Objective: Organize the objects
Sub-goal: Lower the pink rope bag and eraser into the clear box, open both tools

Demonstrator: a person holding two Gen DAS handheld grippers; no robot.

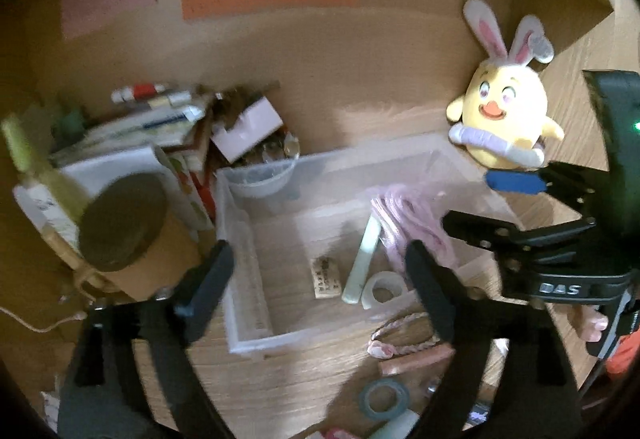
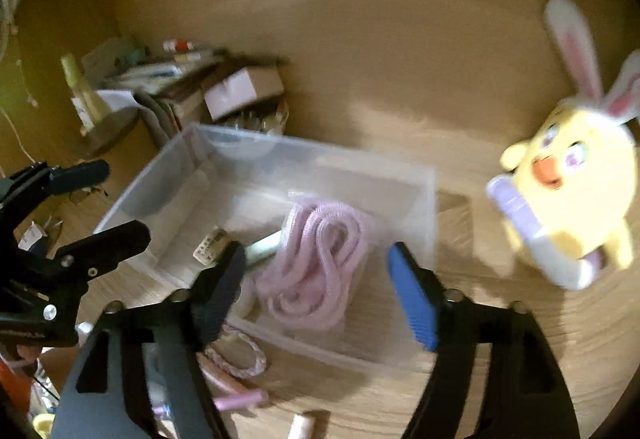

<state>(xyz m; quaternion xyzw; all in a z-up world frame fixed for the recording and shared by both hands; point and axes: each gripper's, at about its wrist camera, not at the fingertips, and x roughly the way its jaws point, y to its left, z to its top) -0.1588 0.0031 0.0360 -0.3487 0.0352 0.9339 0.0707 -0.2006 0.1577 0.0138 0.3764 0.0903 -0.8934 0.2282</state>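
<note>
**Clear plastic bin under two open hand-held grippers**

Clear plastic, the bin (image 1: 240, 239) sits on the wooden bench (image 1: 288, 379), near the back wall. Inside it lie a coiled pink rope (image 2: 316, 263), a pale green stick (image 1: 366, 259), a white tape roll (image 1: 382, 289) and a small printed tag (image 1: 326, 277). The left hand-held gripper (image 1: 320, 275) hangs over the bin's near edge, jaws wide apart and holding nothing. The right hand-held gripper (image 2: 316, 279), one finger faced with a blue pad (image 2: 412, 299), is spread wide and empty above the rope at the bin's right end. A yellow bunny-eared plush (image 1: 506, 115) stands on the bench just beyond the bin's far right corner. More cords and a grey tape roll (image 1: 384, 397) lie on the bench before the bin.
</note>
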